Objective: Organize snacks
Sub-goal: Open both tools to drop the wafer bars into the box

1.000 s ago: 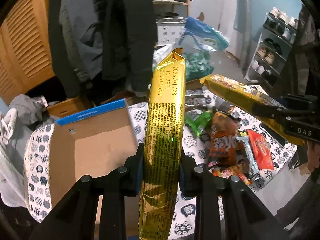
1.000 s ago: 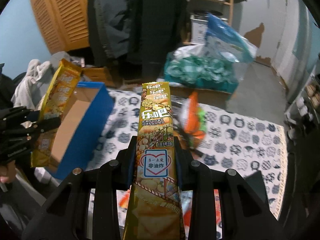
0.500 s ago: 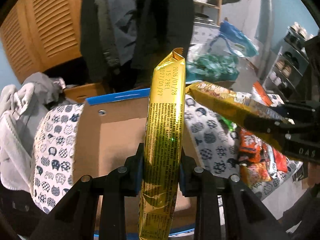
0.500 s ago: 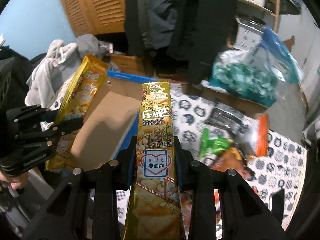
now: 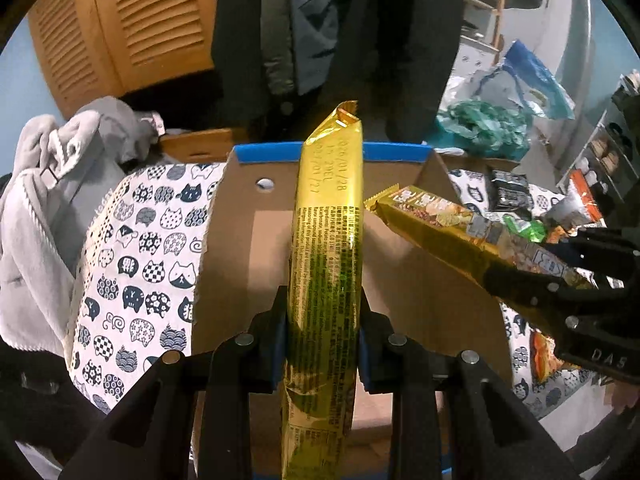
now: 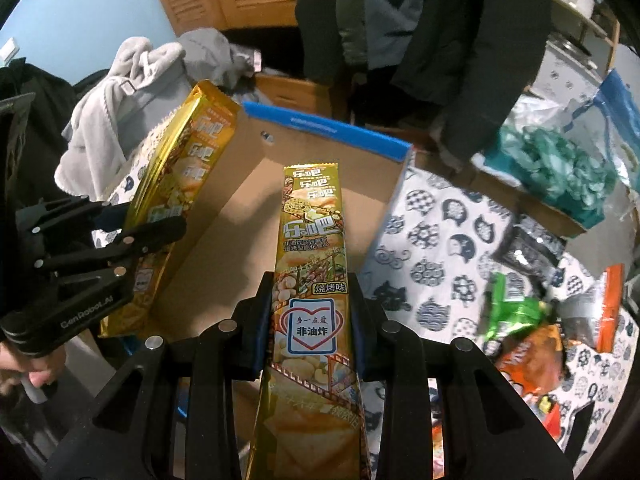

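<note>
The left gripper is clamping a gold snack pack, pointing toward twelve o'clock over the cardboard box. The right gripper is squeezing a matching printed snack pack, also pointing toward twelve over that box.

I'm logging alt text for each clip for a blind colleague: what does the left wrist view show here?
The left gripper is shut on a long gold foil snack pack, held over an open brown cardboard box with a blue rim. At right, the right gripper holds a second gold pack slanting over the box, which sits on a cat-print tablecloth.
</note>
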`<action>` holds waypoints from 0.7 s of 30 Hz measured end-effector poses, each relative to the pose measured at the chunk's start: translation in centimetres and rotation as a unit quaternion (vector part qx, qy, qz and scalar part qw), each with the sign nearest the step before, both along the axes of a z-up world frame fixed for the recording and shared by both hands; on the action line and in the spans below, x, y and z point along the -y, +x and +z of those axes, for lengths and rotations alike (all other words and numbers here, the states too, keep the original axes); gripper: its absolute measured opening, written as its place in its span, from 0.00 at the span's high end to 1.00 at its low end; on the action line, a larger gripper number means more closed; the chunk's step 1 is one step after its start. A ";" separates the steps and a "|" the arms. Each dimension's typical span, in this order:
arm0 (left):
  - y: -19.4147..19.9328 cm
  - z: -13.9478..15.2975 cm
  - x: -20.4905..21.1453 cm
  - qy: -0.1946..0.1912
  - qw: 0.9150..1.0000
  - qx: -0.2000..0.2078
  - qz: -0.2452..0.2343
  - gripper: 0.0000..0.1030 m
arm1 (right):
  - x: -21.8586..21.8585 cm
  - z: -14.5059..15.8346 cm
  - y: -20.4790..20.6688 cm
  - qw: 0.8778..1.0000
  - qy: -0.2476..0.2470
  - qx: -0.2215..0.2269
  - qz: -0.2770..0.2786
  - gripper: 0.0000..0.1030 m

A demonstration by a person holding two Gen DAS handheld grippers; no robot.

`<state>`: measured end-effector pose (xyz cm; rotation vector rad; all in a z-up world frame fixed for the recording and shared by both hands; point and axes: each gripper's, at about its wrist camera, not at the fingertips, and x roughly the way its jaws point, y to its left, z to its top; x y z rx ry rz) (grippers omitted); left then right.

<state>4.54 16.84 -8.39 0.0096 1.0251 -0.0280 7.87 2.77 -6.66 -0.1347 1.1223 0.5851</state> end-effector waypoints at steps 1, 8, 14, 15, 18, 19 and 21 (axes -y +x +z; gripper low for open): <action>0.1 -0.2 -0.2 -0.001 1.000 -0.003 0.003 0.72 | -0.3 -0.3 0.1 1.000 0.000 -0.005 0.000 0.70; 0.6 -1.6 -0.5 -0.015 1.000 -0.027 0.003 0.72 | -1.2 -1.7 0.7 1.000 -0.002 -0.023 -0.002 0.66; 0.7 -1.7 0.0 -0.009 0.999 -0.034 0.001 0.52 | -0.8 -1.2 1.0 1.000 0.003 -0.016 -0.010 0.45; 0.6 -1.5 0.2 -0.006 0.999 -0.031 0.001 0.46 | -0.6 -1.0 0.9 1.000 0.005 -0.013 -0.012 0.43; 0.4 -0.9 1.0 -0.001 1.000 -0.026 -0.004 0.41 | 0.0 -0.7 0.6 1.000 0.000 -0.009 -0.018 0.35; 0.4 -0.7 1.3 -0.002 1.000 -0.024 -0.008 0.37 | 0.3 -0.5 0.5 1.000 -0.001 -0.006 -0.022 0.32; 0.3 -0.2 2.0 -0.001 1.000 -0.018 -0.015 0.33 | 1.1 -0.2 0.2 1.000 -0.003 -0.003 -0.028 0.28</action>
